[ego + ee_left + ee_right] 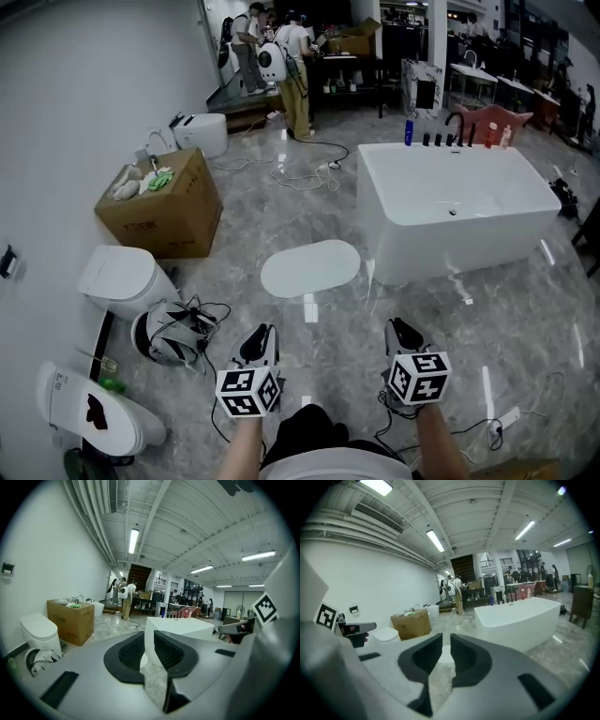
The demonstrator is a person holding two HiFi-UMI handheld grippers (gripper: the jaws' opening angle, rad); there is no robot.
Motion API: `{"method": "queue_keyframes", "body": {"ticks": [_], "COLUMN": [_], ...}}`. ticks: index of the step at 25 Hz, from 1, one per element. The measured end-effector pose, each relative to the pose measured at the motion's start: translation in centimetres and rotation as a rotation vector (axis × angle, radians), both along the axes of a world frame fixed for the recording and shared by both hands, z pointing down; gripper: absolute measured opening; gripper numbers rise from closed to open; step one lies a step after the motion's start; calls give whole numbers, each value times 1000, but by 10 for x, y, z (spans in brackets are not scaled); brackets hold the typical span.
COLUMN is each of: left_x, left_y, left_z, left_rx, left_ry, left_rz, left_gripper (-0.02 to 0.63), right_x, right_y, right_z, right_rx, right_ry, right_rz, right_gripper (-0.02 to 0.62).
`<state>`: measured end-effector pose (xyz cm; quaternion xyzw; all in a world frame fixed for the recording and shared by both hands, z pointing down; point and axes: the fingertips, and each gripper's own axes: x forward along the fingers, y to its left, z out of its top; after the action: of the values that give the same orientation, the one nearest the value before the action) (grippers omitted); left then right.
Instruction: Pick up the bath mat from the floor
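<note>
The bath mat (310,268) is a white oval lying flat on the glossy marble floor, just left of the bathtub. Both grippers are held low in front of the person, short of the mat. My left gripper (262,330) points toward the mat's near left side, and my right gripper (401,326) toward its near right side. In the left gripper view the left gripper (149,637) has a narrow gap between its pads with nothing in it, and a sliver of the mat (143,660) shows through. The right gripper (446,639) stands likewise slightly apart and empty, the mat (446,656) beyond it.
A white bathtub (459,211) stands right of the mat. To the left are a cardboard box (159,206), a toilet (122,279) and tangled cables (192,328). A power strip (502,419) lies at the near right. People (281,47) stand far back.
</note>
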<state>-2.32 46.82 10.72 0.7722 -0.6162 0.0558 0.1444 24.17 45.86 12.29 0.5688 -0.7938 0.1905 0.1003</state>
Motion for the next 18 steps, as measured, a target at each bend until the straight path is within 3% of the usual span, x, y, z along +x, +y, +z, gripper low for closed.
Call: {"method": "queue_keyframes", "body": {"ticks": [4, 9, 18], "left_x": [-1, -6, -44], "left_y": [-5, -31, -146], "left_z": [4, 14, 40], "left_rx": [-13, -25, -64], "left_ry": [9, 31, 56], "left_rz": [-2, -10, -22], "left_gripper": [100, 150, 186], "right_x": [4, -1, -27], "right_y": [-7, -31, -144], "right_z": [1, 6, 22], "right_rx": [-14, -13, -40], "right_ry": [4, 34, 73], "right_rz": [2, -6, 21], "right_gripper": [91, 110, 110]}}
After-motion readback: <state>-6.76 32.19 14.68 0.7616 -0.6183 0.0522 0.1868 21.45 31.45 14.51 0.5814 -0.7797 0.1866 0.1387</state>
